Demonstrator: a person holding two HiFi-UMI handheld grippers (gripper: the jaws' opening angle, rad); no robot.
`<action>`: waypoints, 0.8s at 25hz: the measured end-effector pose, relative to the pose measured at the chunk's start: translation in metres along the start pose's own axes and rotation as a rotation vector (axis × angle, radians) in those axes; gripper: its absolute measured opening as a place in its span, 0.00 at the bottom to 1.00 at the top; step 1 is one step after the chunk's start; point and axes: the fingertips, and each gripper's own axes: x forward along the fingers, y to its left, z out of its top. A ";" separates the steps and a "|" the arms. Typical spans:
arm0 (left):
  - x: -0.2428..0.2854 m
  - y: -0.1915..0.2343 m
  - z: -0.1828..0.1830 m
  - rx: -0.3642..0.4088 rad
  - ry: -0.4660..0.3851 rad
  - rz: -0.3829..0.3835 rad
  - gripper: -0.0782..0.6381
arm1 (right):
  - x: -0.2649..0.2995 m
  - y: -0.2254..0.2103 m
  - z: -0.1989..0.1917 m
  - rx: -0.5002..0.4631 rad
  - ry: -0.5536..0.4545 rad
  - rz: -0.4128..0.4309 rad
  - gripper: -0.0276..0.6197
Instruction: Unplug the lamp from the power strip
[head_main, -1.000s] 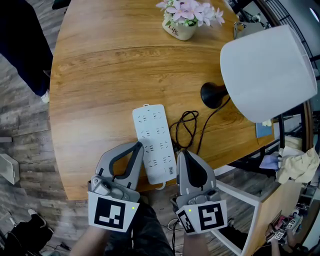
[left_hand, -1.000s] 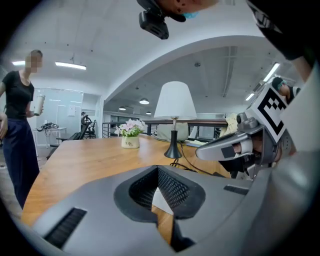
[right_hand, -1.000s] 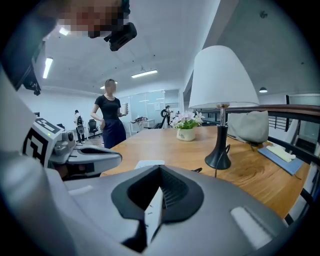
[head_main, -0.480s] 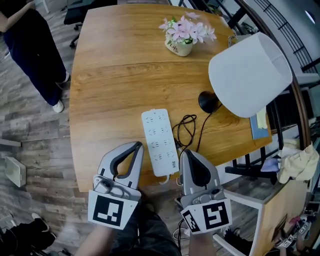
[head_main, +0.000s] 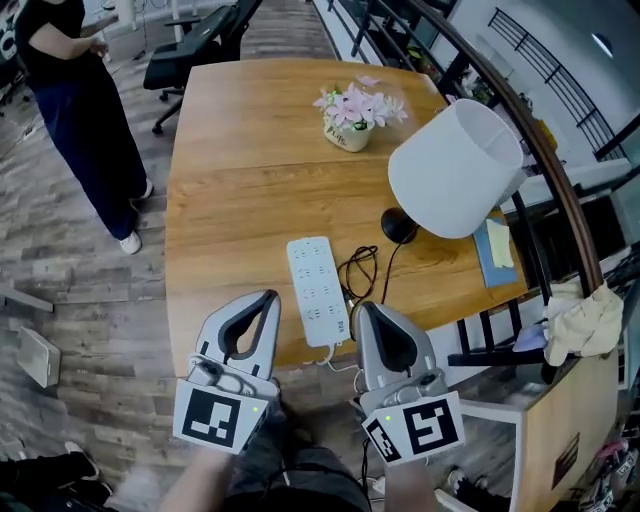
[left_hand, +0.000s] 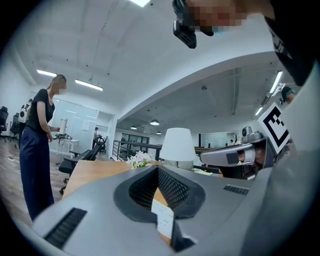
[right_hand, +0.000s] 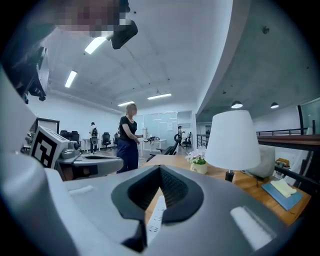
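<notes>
A white power strip (head_main: 317, 290) lies on the wooden table (head_main: 230, 200) near its front edge. To its right is a loose coil of black cord (head_main: 360, 270) that runs to the black base (head_main: 398, 226) of a lamp with a white shade (head_main: 455, 168). No plug shows on the strip's top face. My left gripper (head_main: 270, 296) is shut and empty, just left of the strip's near end. My right gripper (head_main: 360, 306) is also shut and empty, just right of that end. The power strip (left_hand: 164, 220) shows through the left gripper (left_hand: 158, 168) and the power strip (right_hand: 156, 215) through the right gripper (right_hand: 161, 168).
A pot of pink flowers (head_main: 352, 115) stands at the table's far side. A blue pad (head_main: 497, 250) lies at its right edge, by a dark railing (head_main: 540, 150). A person (head_main: 80, 90) stands left of the table and an office chair (head_main: 195, 45) beyond it.
The head view has drawn back, so the table, strip and lamp look smaller and farther. Both grippers stay shut, flanking the strip's near end.
</notes>
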 end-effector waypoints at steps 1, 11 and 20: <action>-0.003 -0.001 0.005 0.001 -0.007 0.007 0.10 | -0.003 0.002 0.004 -0.005 -0.005 0.003 0.05; -0.023 0.001 0.045 0.028 -0.039 0.041 0.10 | -0.021 0.008 0.037 -0.018 -0.045 0.007 0.05; -0.038 -0.006 0.067 0.047 -0.061 0.042 0.10 | -0.036 0.013 0.057 -0.004 -0.069 0.010 0.05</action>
